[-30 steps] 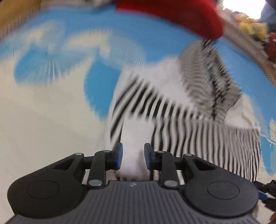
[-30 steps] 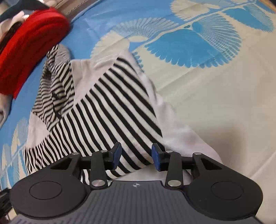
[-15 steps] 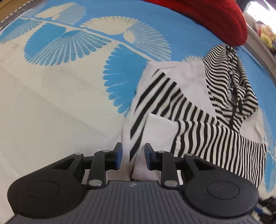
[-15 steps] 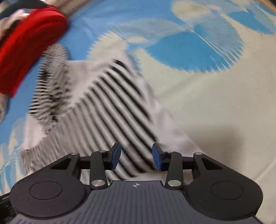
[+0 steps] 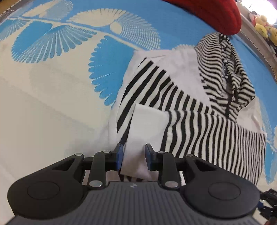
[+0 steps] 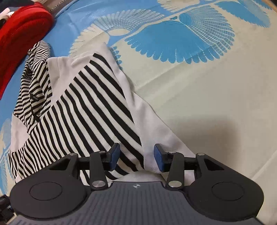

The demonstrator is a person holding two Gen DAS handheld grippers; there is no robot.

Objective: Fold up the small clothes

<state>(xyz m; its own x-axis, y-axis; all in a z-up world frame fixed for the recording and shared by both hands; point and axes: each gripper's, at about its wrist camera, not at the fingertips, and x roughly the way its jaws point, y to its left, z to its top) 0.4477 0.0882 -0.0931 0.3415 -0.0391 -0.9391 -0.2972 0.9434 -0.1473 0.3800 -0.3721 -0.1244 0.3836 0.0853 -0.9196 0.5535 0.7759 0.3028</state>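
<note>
- Shirt (image 5: 181,110), striped black and white with plain white panels, lies part-folded on the blue-and-cream sheet (image 5: 52,103), its hood end bunched just below a red garment (image 5: 216,15).
- We see the left gripper (image 5: 134,158) narrow, a white fold of the shirt filling the gap between its blue pads; whether they pinch it we judge likely but cannot confirm.
- We see the right gripper (image 6: 136,156) over the shirt's near edge, its jaws having just been opening; cloth lies between them with space at both pads, so it reads as let go.
- Our reading: a fold has been laid and the right side is releasing.
- To do it well, we would open both fully before lifting, rise straight so no pad drags the cloth, then check that the edges line up and smooth the bunched hood before the next fold.
</note>
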